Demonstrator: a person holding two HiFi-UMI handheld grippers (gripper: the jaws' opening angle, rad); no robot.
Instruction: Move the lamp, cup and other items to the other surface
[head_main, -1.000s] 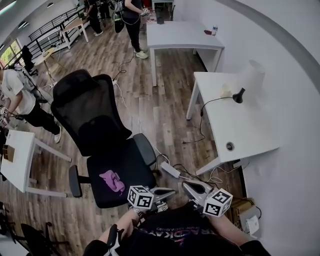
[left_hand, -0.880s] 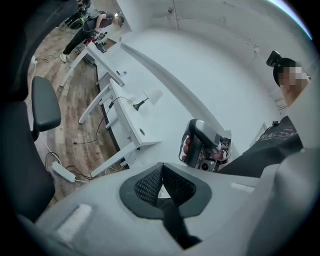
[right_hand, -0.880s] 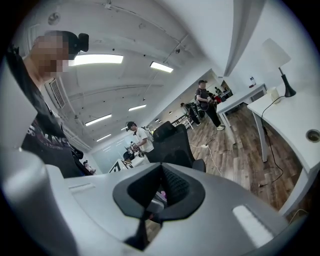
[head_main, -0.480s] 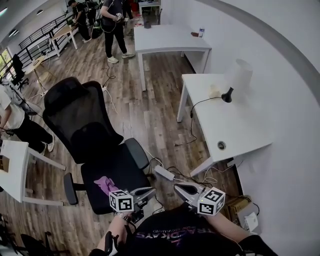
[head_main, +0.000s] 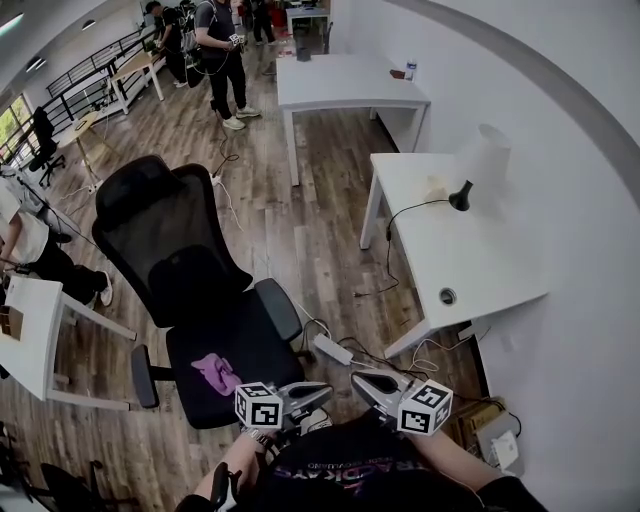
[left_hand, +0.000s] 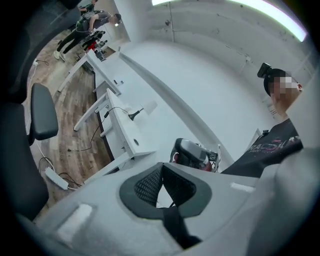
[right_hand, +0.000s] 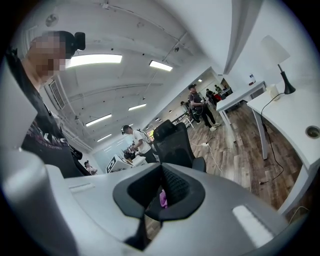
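Both your tongs are pressed closed with nothing between them. The left tongs (head_main: 325, 390) and right tongs (head_main: 358, 380) hang near your body, tips turned toward each other, touching nothing. The white-shaded lamp with a black stem (head_main: 483, 160) stands at the far end of the rectangular white bench (head_main: 470, 255) on the right, a small pale item (head_main: 433, 188) just beside its base. A crumpled purple cloth (head_main: 215, 372) lies on the black mesh office chair (head_main: 175, 250) at near left.

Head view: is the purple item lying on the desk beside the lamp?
No: the purple item lies on the seat of the black office chair, while the lamp stands apart on the white desk.
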